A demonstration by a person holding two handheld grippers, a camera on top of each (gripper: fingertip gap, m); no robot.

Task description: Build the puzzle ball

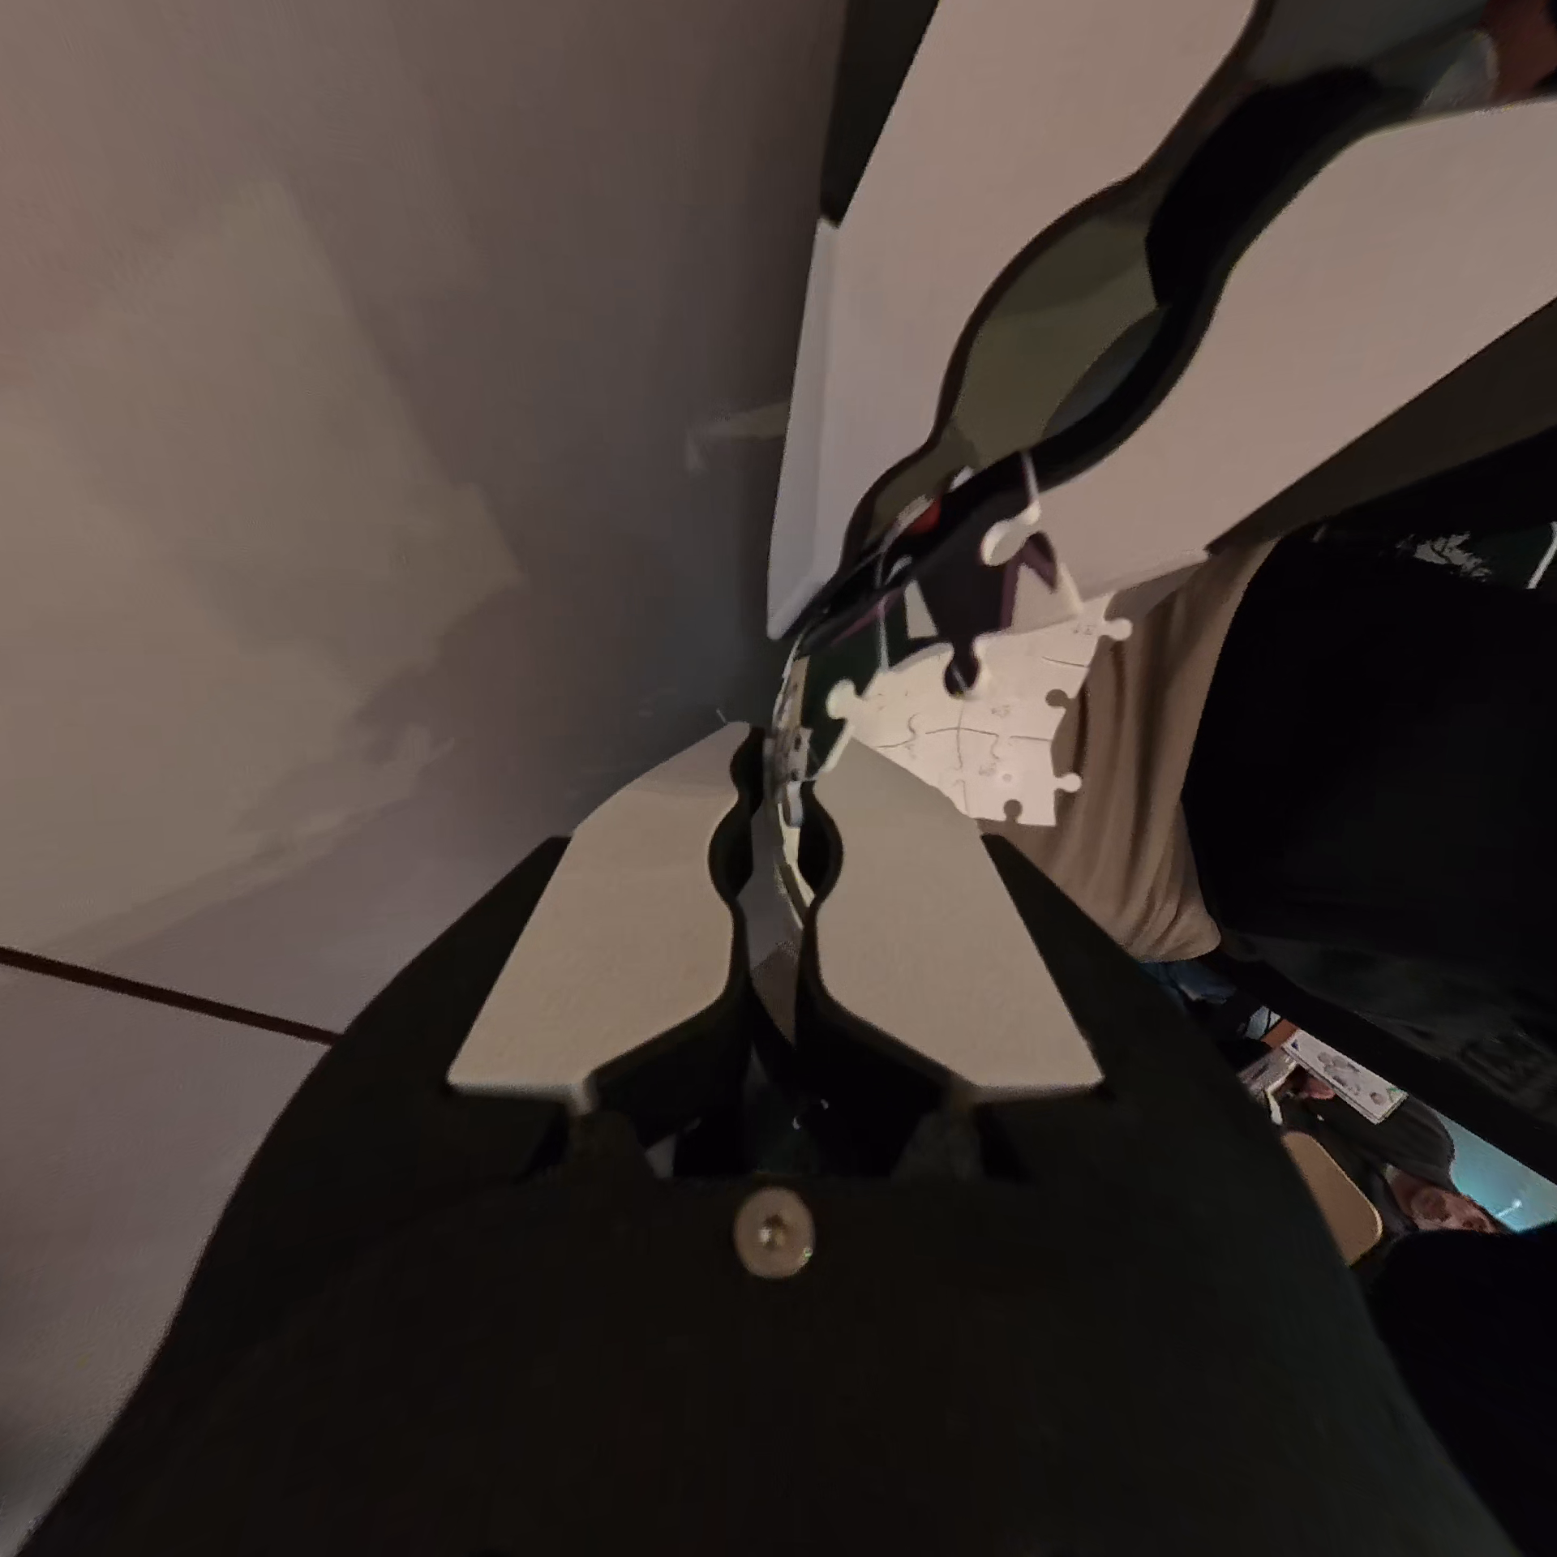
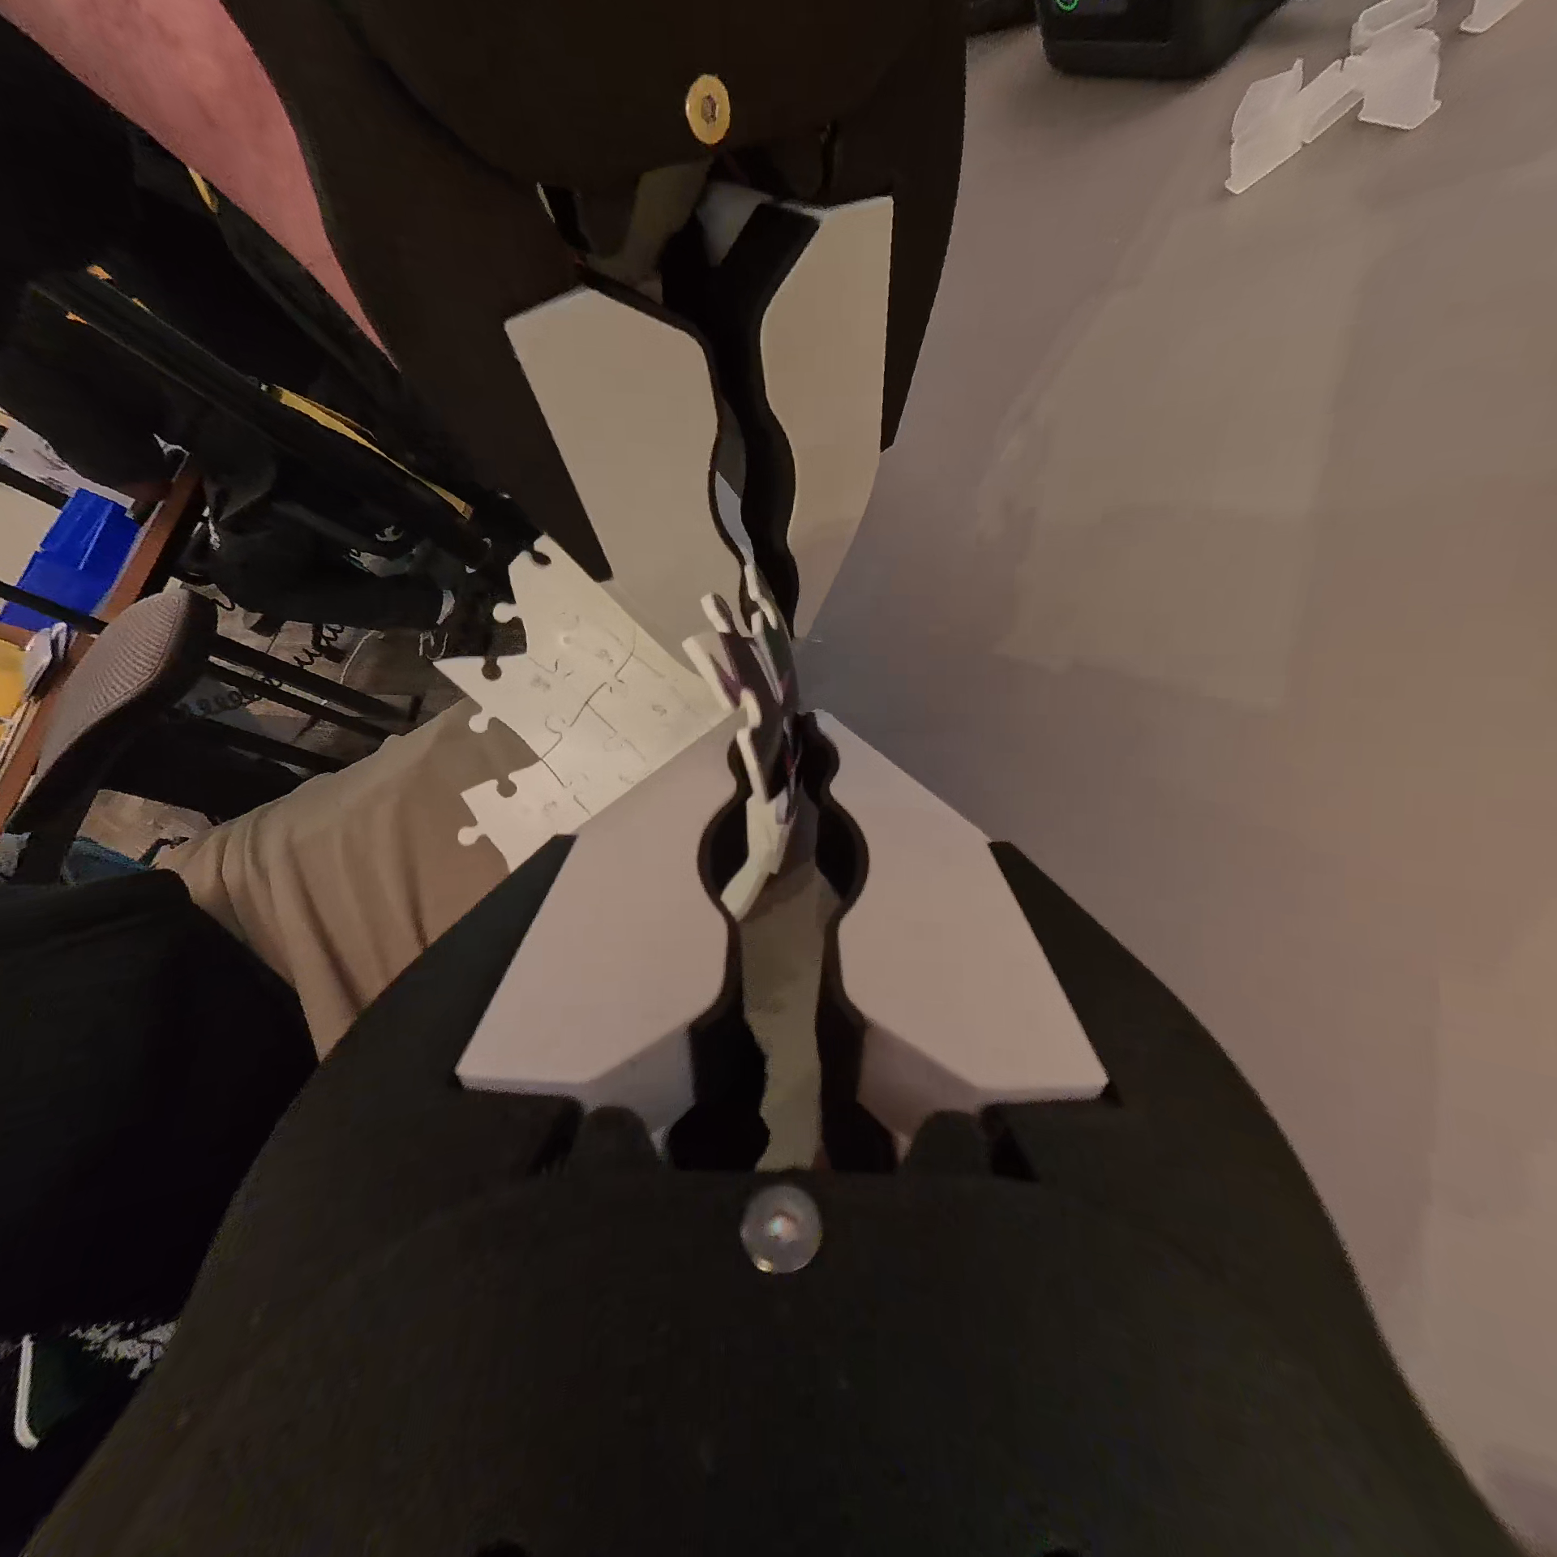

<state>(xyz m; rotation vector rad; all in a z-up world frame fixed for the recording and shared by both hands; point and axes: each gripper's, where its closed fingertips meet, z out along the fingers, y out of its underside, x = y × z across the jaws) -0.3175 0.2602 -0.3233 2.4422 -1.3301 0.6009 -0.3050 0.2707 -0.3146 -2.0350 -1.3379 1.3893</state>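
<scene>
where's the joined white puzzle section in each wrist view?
Left wrist view: joined white puzzle section right of centre, beyond the left gripper.
Right wrist view: left of centre, beside the right gripper.
Shared landmark: the dark printed puzzle piece between both grippers' fingers.

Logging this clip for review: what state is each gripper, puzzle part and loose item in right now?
left gripper: shut on the puzzle section's edge, off the table.
right gripper: shut on a dark-printed puzzle piece, meeting the section.
puzzle section: several joined pieces, curved, blank side showing, unfinished.
clear plastic parts: loose on the grey table.
</scene>
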